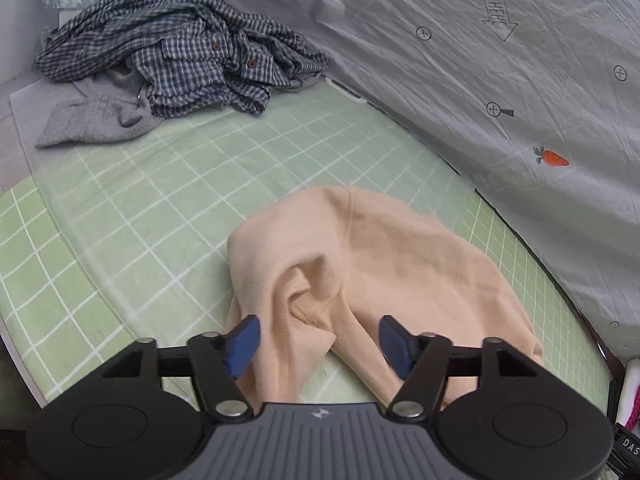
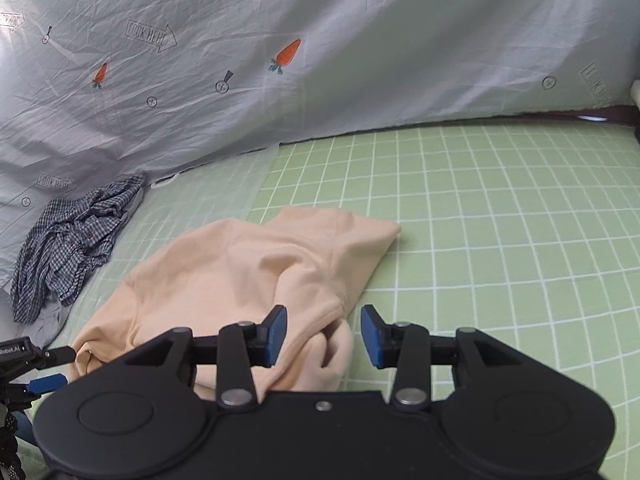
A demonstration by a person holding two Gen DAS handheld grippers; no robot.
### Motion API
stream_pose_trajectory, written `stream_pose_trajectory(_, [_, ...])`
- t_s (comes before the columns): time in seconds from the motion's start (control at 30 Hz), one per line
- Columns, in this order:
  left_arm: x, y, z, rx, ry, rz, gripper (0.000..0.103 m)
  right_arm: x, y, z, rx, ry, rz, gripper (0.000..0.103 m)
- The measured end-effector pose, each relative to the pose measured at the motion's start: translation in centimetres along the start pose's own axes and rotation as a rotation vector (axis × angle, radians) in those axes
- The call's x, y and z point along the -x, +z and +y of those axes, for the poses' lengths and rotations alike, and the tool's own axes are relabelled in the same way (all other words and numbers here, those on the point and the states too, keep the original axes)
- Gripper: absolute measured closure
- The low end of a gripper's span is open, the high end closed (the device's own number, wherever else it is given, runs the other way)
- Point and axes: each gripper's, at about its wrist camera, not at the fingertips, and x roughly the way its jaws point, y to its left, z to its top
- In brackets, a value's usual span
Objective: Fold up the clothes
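Sweatshirt (image 1: 384, 264) bunched between both jaws | left gripper (image 1: 320, 340) wide | right gripper (image 2: 324, 334) parted, unpressed

We cannot see the near edge of the peach garment (image 1: 360, 264) behind the gripper bodies at the bottom of both frames, most of the grey garment (image 1: 96, 120) under the checked shirt (image 1: 180, 48) at upper left, or the quilt (image 2: 320, 40) beyond the frame edges.
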Motion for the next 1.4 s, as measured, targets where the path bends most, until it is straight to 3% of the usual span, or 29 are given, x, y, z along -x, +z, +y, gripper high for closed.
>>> stream_pose_trajectory(0.1, [0.7,-0.1,-0.1,-0.014,0.008,-0.031,0.008,-0.4,-0.7,0.5,-0.004,0.022,0.025,0.062])
stream_pose_trajectory(0.27, [0.4,-1.0,-0.5,-0.053,-0.038,0.016,0.007,-0.4,-1.9,0.9,0.011,0.052,0.041,0.072])
stream_pose_trajectory(0.37, [-0.2,-1.8,-1.3,-0.085,-0.090,0.068,0.013,0.1,-2.2,1.1,0.029,0.046,0.026,0.079])
stream_pose_trajectory(0.47, [-1.7,-2.6,-1.9,-0.099,-0.120,0.139,0.028,0.9,-2.1,1.5,0.061,0.054,-0.013,0.080])
stream_pose_trajectory(0.53, [-3.1,-3.2,-1.9,-0.068,-0.139,0.201,0.043,1.1,-1.8,1.7,0.087,0.065,-0.028,0.080])
stream_pose_trajectory(0.6, [-4.5,-3.7,-1.9,-0.028,-0.169,0.261,0.049,0.4,-1.8,1.8,0.092,0.071,0.001,0.080])
stream_pose_trajectory(0.77, [-7.1,-4.8,-2.5,0.025,-0.241,0.356,0.049,-1.9,-2.4,1.4,0.056,0.060,0.098,0.080])
stream_pose_trajectory(0.93, [-9.4,-5.3,-3.4,0.070,-0.270,0.400,0.045,-3.2,-2.5,1.9,0.079,0.059,0.134,0.070])
stream_pose_trajectory(1.03, [-10.6,-5.2,-4.1,0.063,-0.282,0.398,0.043,-4.3,-2.6,1.7,0.076,0.047,0.159,0.070])
stream_pose_trajectory(1.1, [-10.9,-5.1,-4.4,0.051,-0.292,0.395,0.044,-4.7,-2.7,1.2,0.055,0.045,0.163,0.077])
stream_pose_trajectory(1.13, [-11.0,-5.1,-4.5,0.044,-0.295,0.390,0.045,-4.7,-2.6,0.9,0.048,0.046,0.158,0.088])
stream_pose_trajectory(1.17, [-11.1,-5.0,-4.6,0.042,-0.300,0.385,0.048,-4.6,-2.6,0.6,0.039,0.047,0.147,0.096])
stream_pose_trajectory(1.2, [-11.3,-4.9,-4.6,0.048,-0.311,0.377,0.066,-4.3,-2.5,0.3,0.025,0.052,0.126,0.097])
stream_pose_trajectory(1.23, [-11.5,-4.7,-4.4,0.058,-0.315,0.368,0.094,-3.9,-2.3,0.1,0.018,0.052,0.100,0.098])
stream_pose_trajectory(1.4, [-11.1,-2.7,-3.4,0.114,-0.365,0.295,0.099,0.0,-0.5,-0.3,0.095,-0.046,-0.092,0.098])
